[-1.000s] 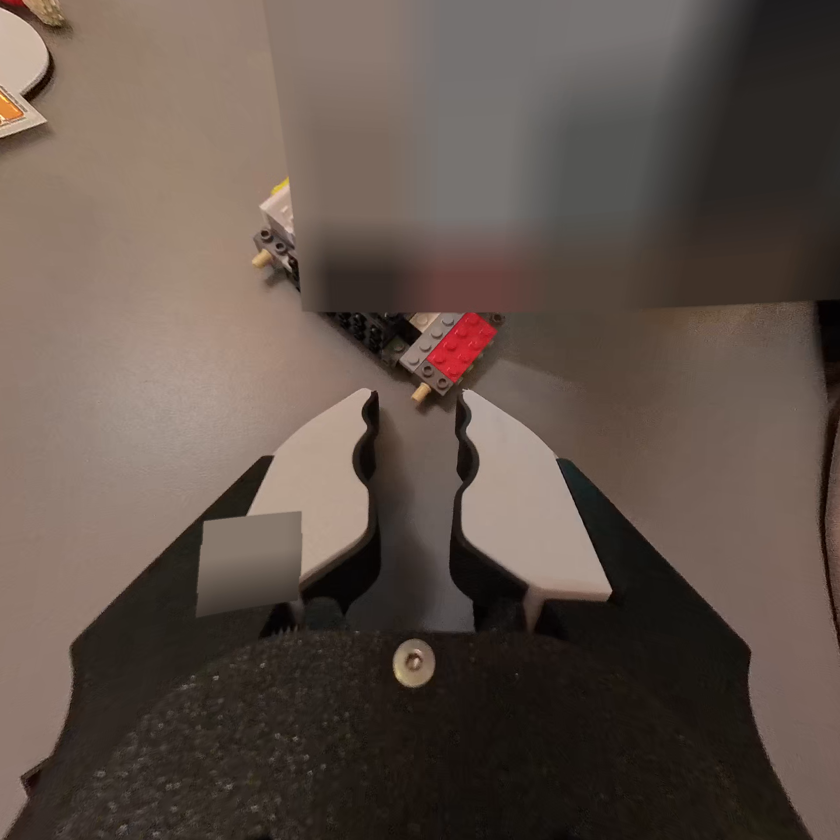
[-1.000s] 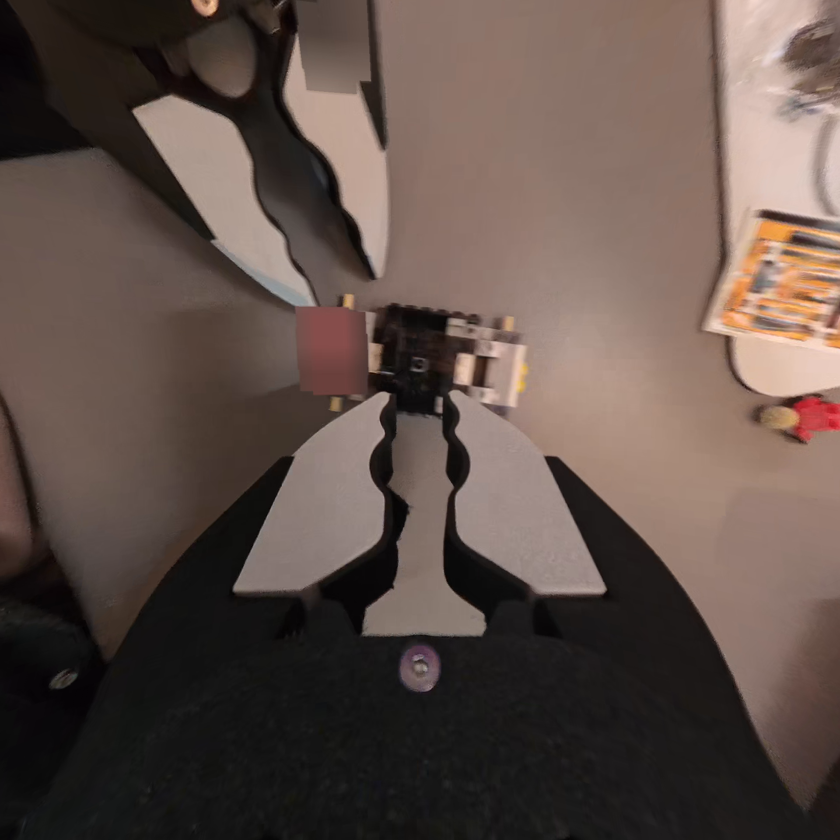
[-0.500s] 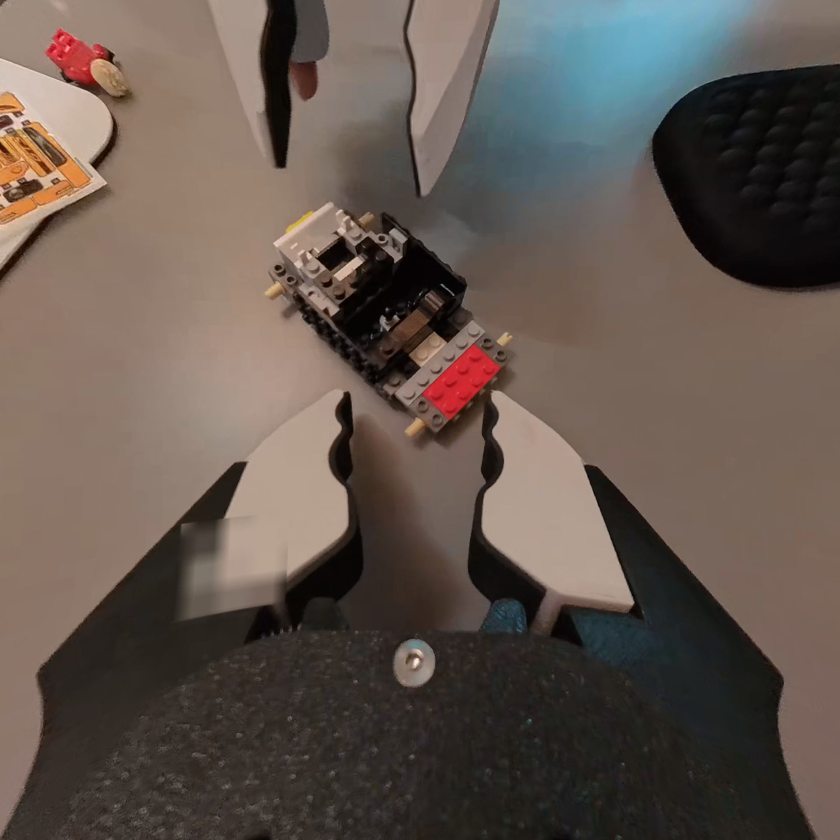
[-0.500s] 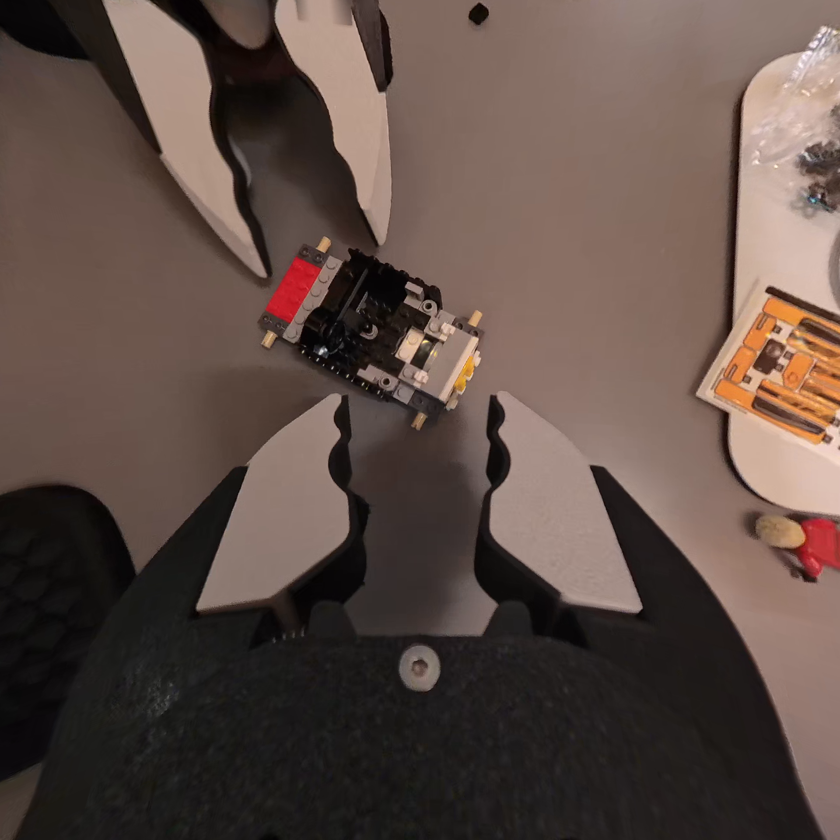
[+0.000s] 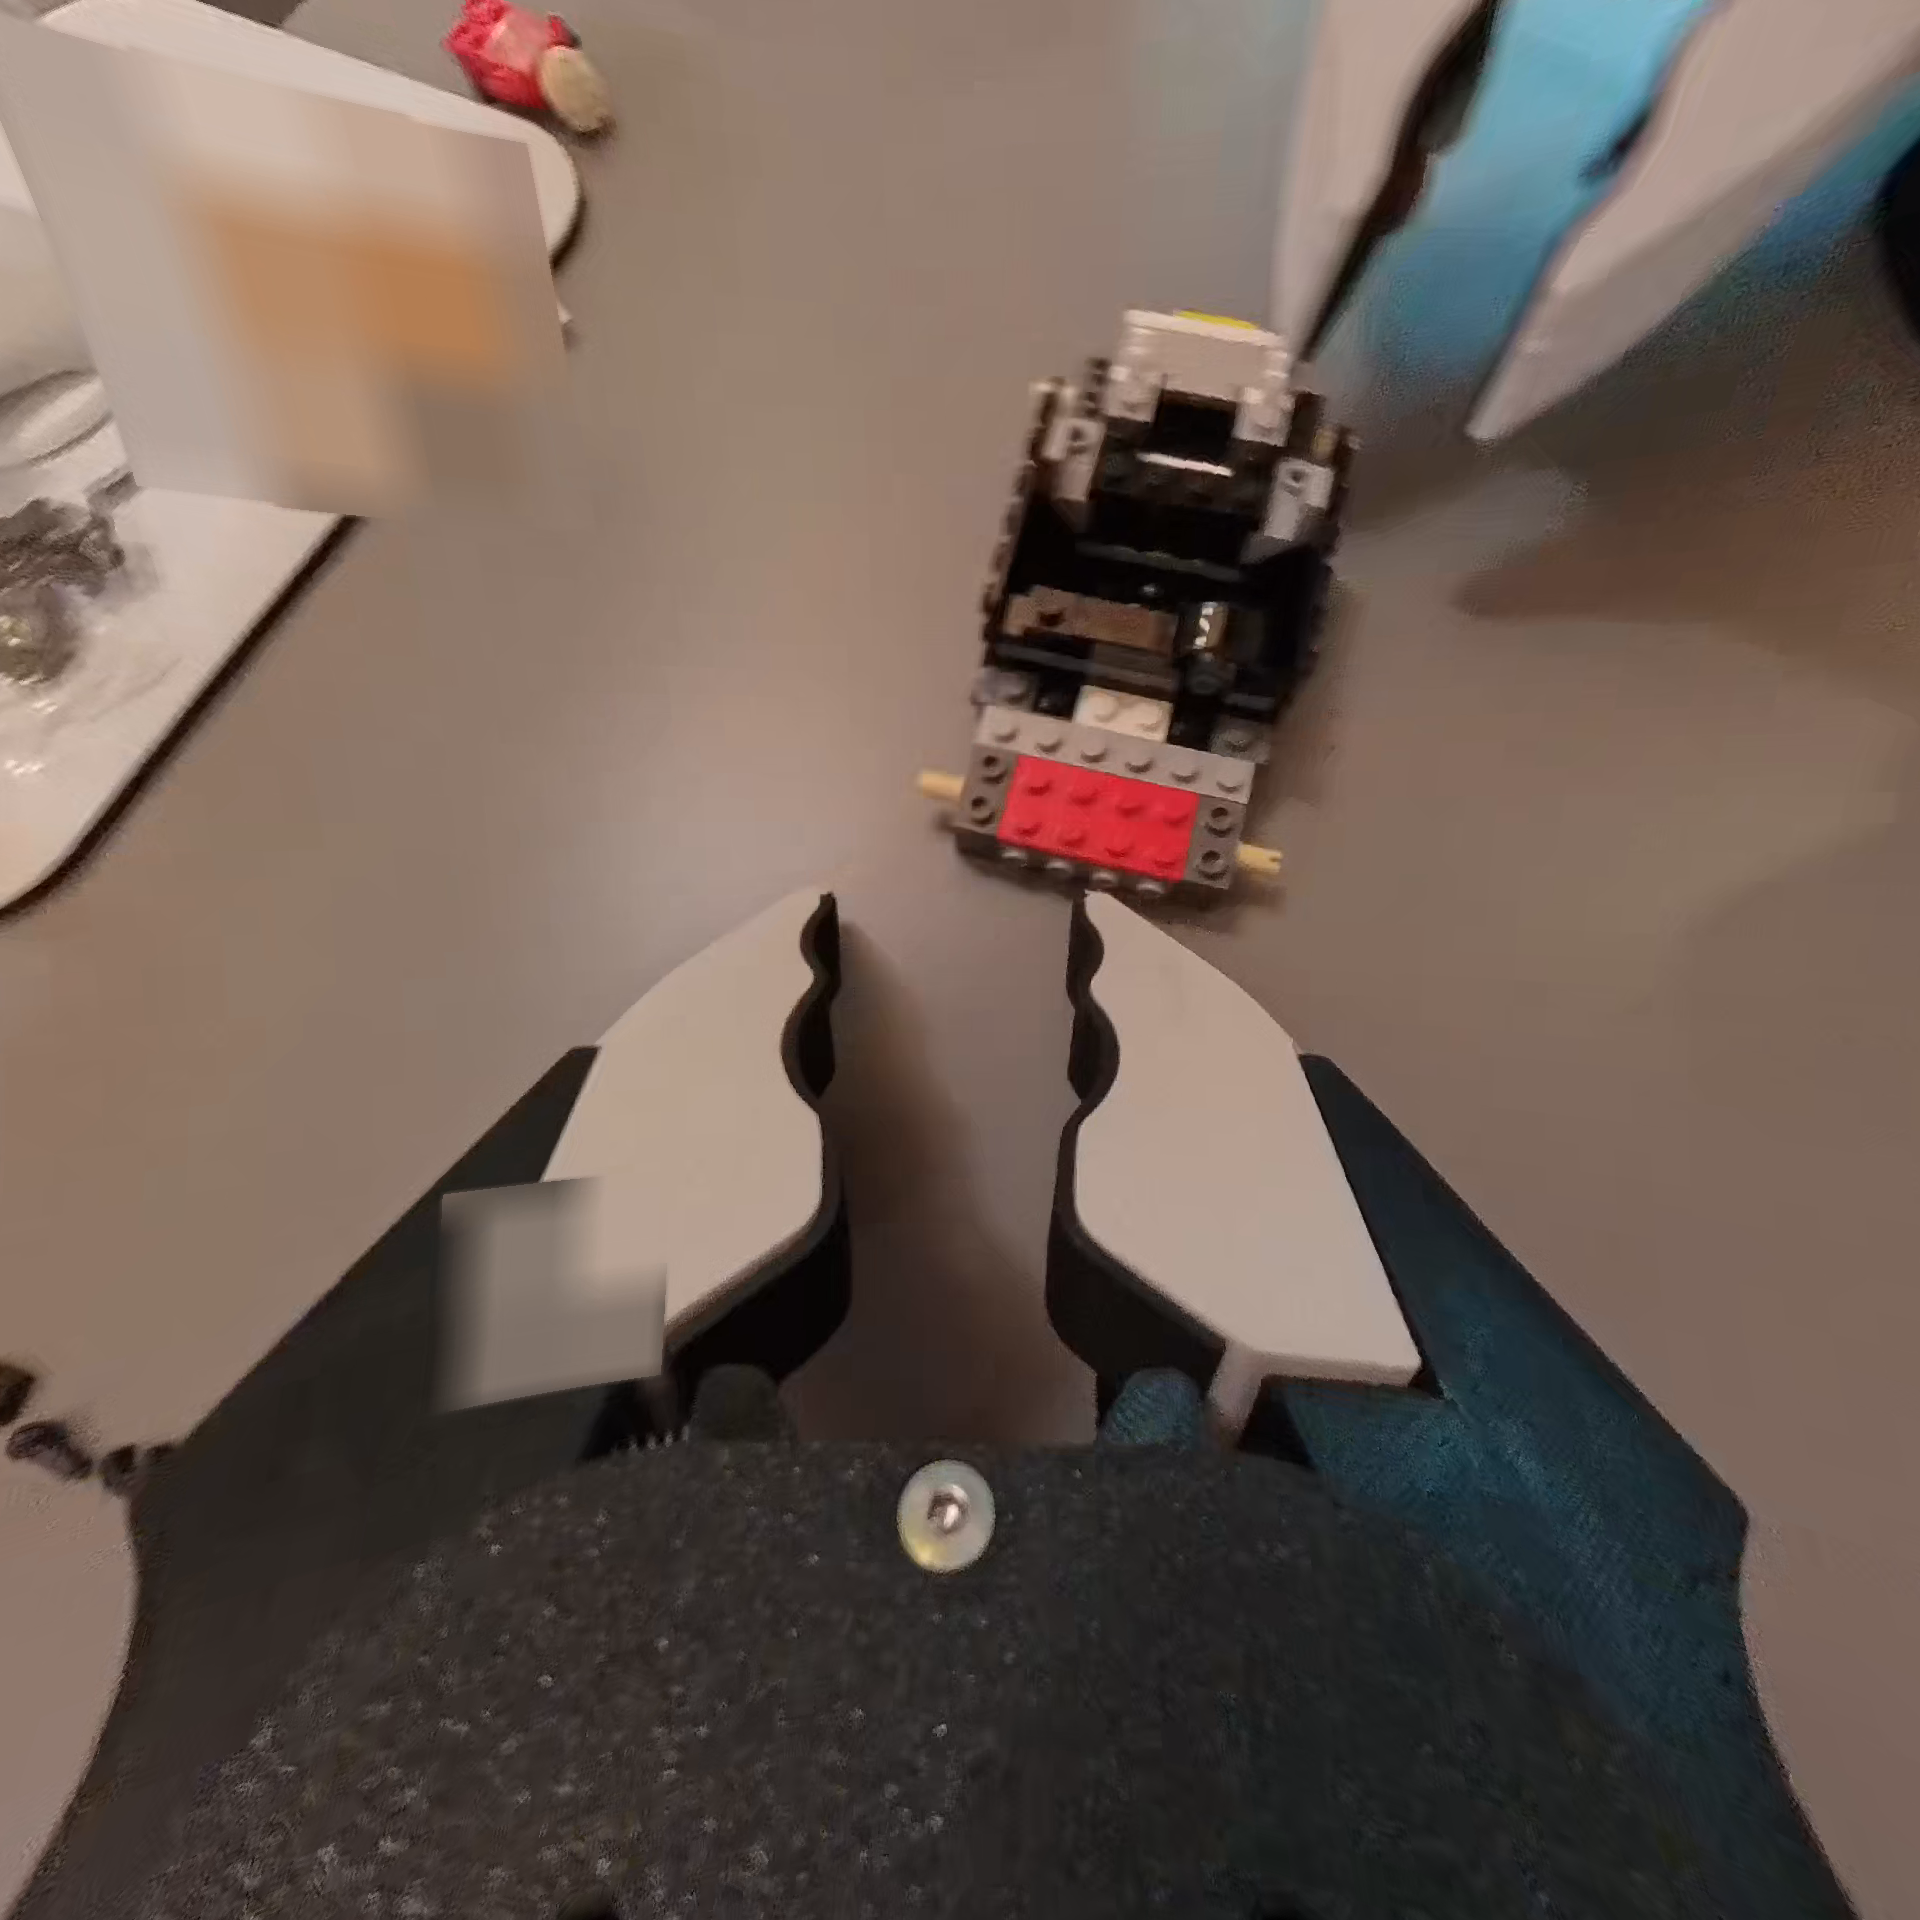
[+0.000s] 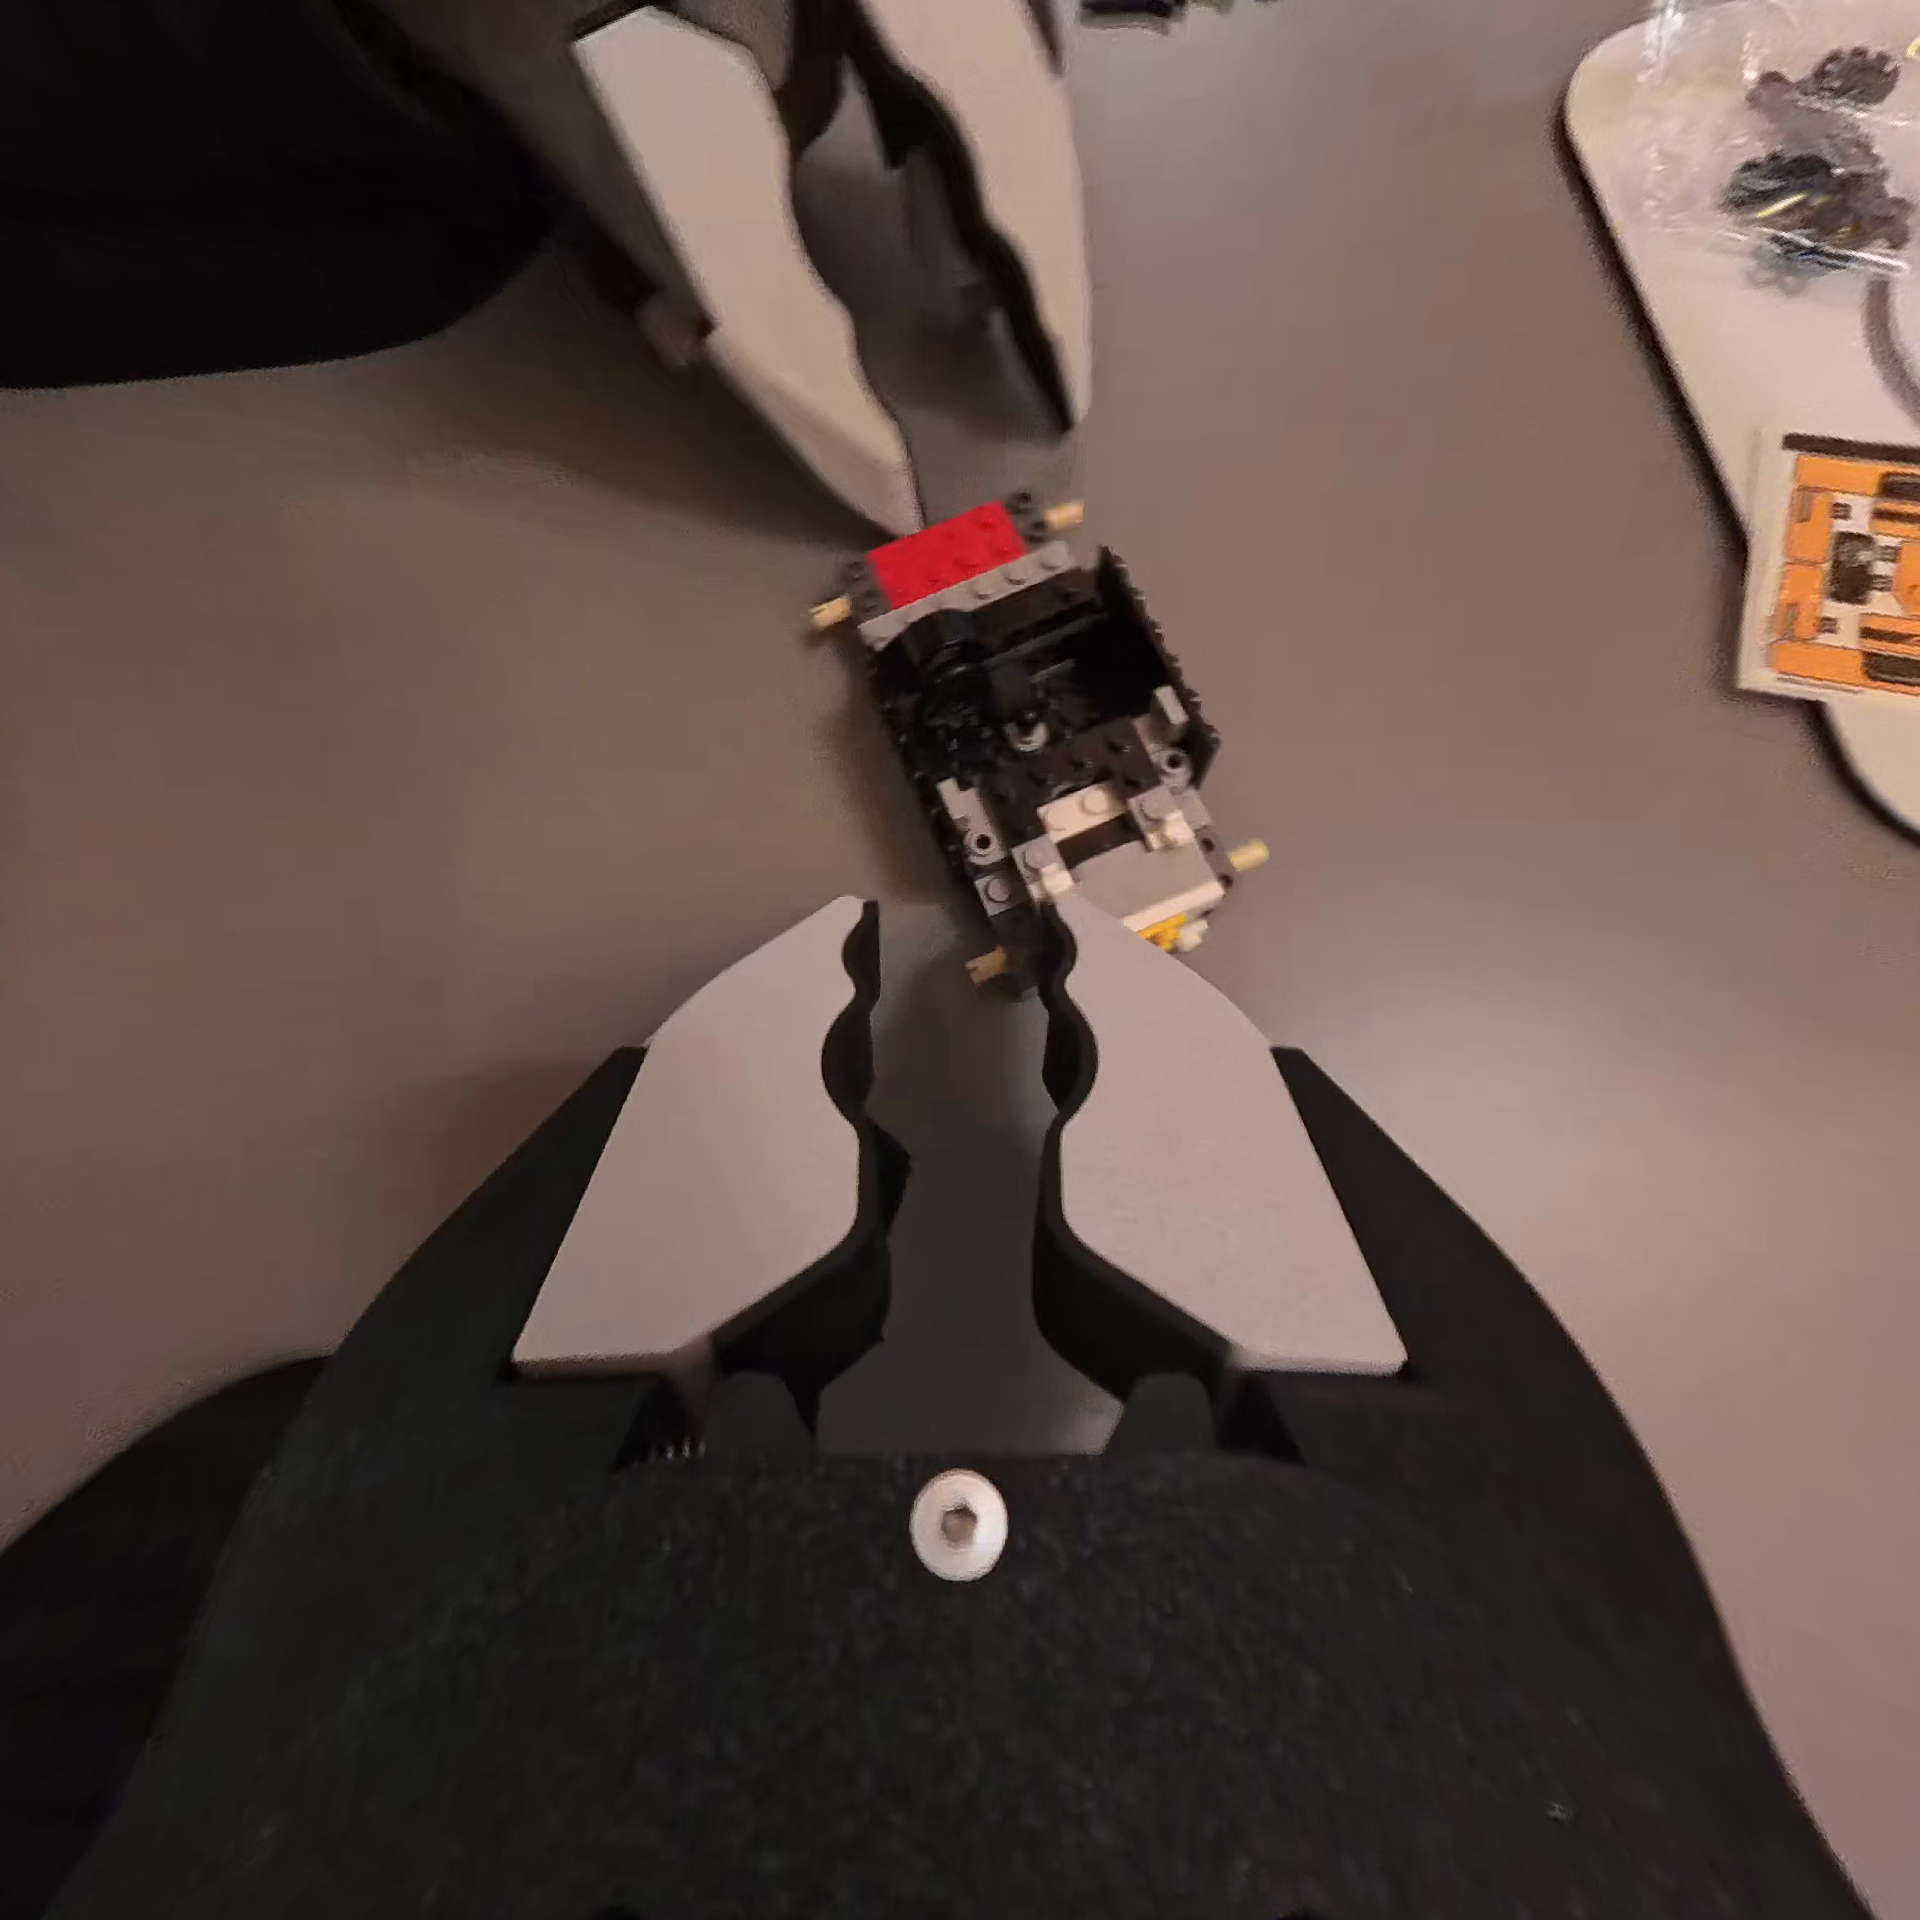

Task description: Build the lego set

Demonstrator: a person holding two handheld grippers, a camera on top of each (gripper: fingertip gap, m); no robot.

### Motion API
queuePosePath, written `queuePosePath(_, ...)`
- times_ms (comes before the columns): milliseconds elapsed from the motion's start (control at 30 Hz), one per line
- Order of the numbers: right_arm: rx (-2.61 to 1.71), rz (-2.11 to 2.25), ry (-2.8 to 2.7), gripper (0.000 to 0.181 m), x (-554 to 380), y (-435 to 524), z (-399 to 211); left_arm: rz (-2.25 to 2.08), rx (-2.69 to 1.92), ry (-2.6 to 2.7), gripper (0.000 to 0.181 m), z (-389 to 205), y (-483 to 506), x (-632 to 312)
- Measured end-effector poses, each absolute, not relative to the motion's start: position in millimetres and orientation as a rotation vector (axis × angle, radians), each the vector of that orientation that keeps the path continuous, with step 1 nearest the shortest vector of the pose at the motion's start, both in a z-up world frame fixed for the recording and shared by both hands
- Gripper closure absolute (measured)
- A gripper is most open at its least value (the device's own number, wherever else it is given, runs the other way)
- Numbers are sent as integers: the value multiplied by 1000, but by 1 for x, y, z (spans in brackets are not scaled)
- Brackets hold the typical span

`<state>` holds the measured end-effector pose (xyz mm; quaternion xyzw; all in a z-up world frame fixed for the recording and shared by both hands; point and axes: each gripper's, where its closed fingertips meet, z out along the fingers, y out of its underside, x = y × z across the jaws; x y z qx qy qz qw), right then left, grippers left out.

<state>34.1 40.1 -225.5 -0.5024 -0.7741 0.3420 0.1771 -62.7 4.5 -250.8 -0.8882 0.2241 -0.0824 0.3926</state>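
- Left wrist view showed the half-built lego car (image 5: 1138,644) resting on the grey bench (image 5: 623,727), its red plate (image 5: 1099,821) at the near end and its grey and yellow nose at the far end.
- Small tan axle pins (image 5: 937,783) stuck out at the corners with no wheels fitted, so the build looked far from finished.
- Left tongs (image 5: 951,914) stood partly open and empty, the right tip just short of the red-plate end, the car lying off to the right of the gap.
- Right tongs (image 6: 961,920) were also partly open and held nothing; one finger (image 6: 1127,997) overlapped the car's grey nose, though whether it touched I could not tell.
- Risk, as I judged it: closing either pair off-centre would push the car across the smooth bench instead of gripping it, since it sat askew to both gaps.
- Squeezing the open black cabin walls or the thin pins might pop pieces loose.
- With tips at both ends, the two tongs could press the model between them or knock each other.
- Motion blur in both views suggested speed, which would worsen any misalignment.
- Farther out, a white tray (image 6: 1662,312) held a clear bag of dark parts (image 6: 1808,135) and an orange sticker sheet (image 6: 1839,566); a red minifigure (image 5: 514,57) lay near it.
- No brand mark was legible; the sheet's printing I leave unread.
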Motion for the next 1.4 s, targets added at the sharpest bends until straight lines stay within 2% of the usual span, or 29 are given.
queuePosePath(67,-1369,939,-2165,148,40,34,-221,-246,-2219,552,136,-244,3,-64)
queuePosePath(233,-1208,824,-2155,108,37,55,-218,-273,-2148,647,132,-234,-2,-49)
queuePosePath(300,-1178,824,-2208,99,28,58,-231,-297,-2147,681,138,-236,-5,-43)
queuePosePath(367,-1166,876,-2265,94,18,54,-242,-315,-2144,703,152,-235,-9,-39)
queuePosePath(433,-1170,895,-2362,96,13,49,-253,-303,-2129,673,164,-228,-8,-43)
queuePosePath(500,-1124,919,-2377,119,8,45,-251,-313,-2093,609,180,-217,-7,-49)
queuePosePath(533,-1123,909,-2392,120,7,44,-251,-309,-2072,568,181,-210,-5,-55)
queuePosePath(733,-1278,1078,-2268,120,5,45,-236,-271,-2001,322,181,-182,2,-87)
queuePosePath(933,-1276,1470,-1997,120,-8,41,-168,-286,-1953,255,181,-167,1,-84)
queuePosePath(1133,-1115,1670,-1975,120,-17,28,-112,-231,-1903,285,181,-156,0,-76)
queuePosePath(1267,-1044,1762,-1977,120,-17,29,-100,-206,-1904,322,181,-154,-2,-68)
queuePosePath(1400,-1063,1817,-1959,120,-14,37,-114,-182,-1947,393,181,-161,-5,-56)
